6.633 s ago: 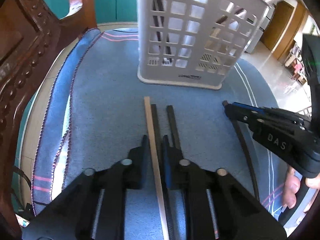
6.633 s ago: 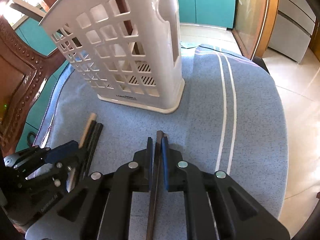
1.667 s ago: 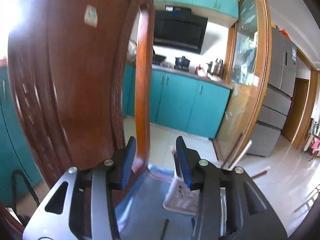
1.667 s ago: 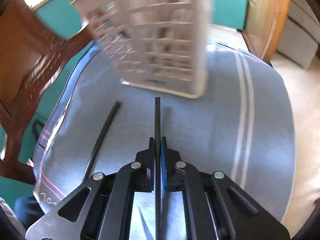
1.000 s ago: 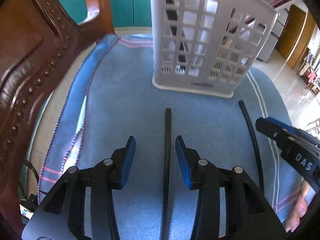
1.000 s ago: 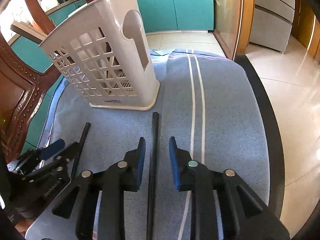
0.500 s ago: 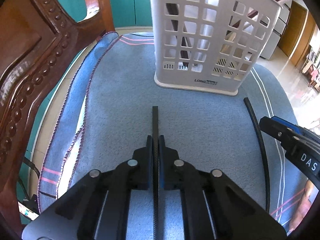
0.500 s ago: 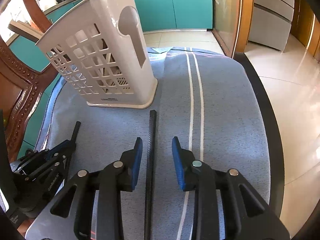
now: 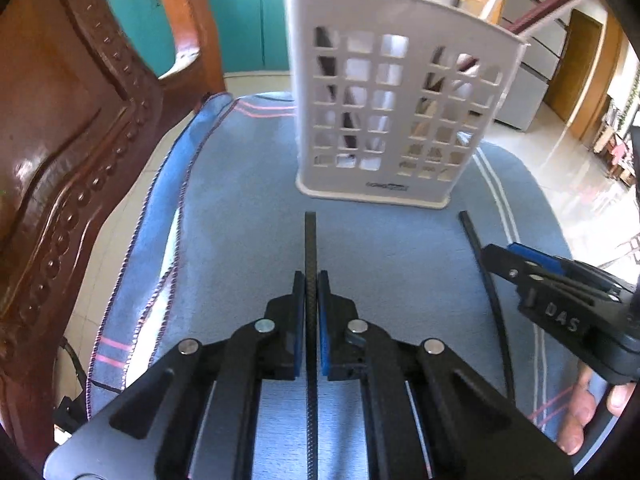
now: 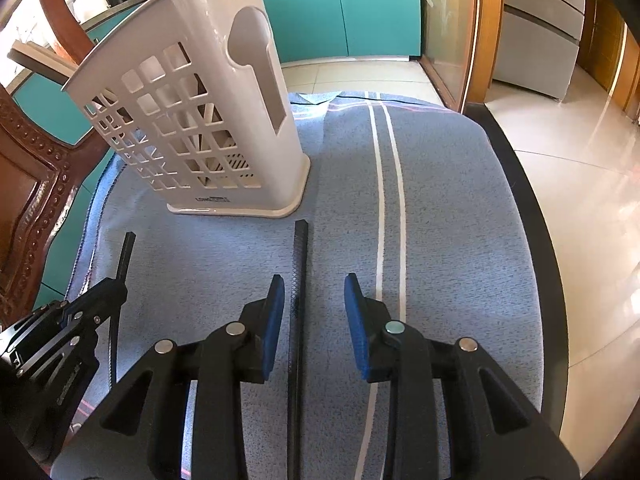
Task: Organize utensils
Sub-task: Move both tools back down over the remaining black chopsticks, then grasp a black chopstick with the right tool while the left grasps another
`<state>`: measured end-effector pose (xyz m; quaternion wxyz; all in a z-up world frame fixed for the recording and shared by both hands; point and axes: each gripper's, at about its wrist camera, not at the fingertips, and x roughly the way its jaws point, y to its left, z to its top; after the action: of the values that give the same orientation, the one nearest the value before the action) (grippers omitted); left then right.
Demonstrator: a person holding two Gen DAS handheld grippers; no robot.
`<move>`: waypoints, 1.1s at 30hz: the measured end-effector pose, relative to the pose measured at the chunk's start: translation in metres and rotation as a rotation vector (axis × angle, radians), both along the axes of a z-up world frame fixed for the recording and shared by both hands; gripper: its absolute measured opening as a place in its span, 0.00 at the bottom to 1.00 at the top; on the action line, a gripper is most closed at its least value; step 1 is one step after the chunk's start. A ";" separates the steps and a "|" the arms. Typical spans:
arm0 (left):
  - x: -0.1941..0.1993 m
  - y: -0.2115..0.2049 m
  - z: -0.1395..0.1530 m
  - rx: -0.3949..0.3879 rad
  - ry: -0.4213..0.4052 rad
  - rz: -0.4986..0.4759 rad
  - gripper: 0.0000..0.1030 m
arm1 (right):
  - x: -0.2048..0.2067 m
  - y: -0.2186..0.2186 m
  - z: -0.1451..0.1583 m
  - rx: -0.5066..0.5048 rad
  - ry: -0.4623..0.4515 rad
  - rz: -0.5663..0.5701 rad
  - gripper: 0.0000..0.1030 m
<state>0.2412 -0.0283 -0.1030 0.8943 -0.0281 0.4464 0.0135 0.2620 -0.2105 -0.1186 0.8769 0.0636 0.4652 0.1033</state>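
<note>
Chopsticks are the job: two black ones remain on the blue cloth [image 10: 440,200] in front of the white basket [image 9: 400,120]. Left chopstick [image 9: 310,260] lies lengthwise toward the basket; left gripper [image 9: 311,320] has its jaws clamped on it, still flat on the cloth by the look of it. Right chopstick [image 10: 298,280] lies between the right gripper [image 10: 314,320] jaws, which stand moderately apart and do not touch it. They have just been opening.

Progress: several sticks already stand in the basket, tops poking over the rim, so sorting looks mostly done. Left to do, as judged: lift both remaining chopsticks and drop them in.

Surface looks like a cloth-covered seat or small round top, cloth with white and pink stripes. Carved wooden chair back [image 9: 60,160] stands at the left. Room is a kitchen: teal cabinets [image 10: 360,8], glossy tile floor [image 10: 580,200], wood-framed doorway, grey fridge beyond. A thumb [image 9: 576,412] shows under the right gripper.
</note>
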 end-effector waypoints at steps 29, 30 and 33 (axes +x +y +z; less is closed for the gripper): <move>-0.003 0.004 -0.005 0.072 -0.003 0.037 0.22 | 0.001 0.019 -0.016 0.217 0.101 0.181 0.07; -0.003 0.004 -0.005 0.073 -0.002 0.036 0.22 | 0.001 0.018 -0.015 0.220 0.103 0.179 0.07; -0.003 0.004 -0.006 0.075 -0.001 0.034 0.22 | 0.002 0.017 -0.011 0.179 0.090 0.166 0.07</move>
<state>0.2383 -0.0242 -0.1090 0.8945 -0.0024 0.4447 0.0453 0.2643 -0.1931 -0.1301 0.8343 0.1075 0.4966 0.2140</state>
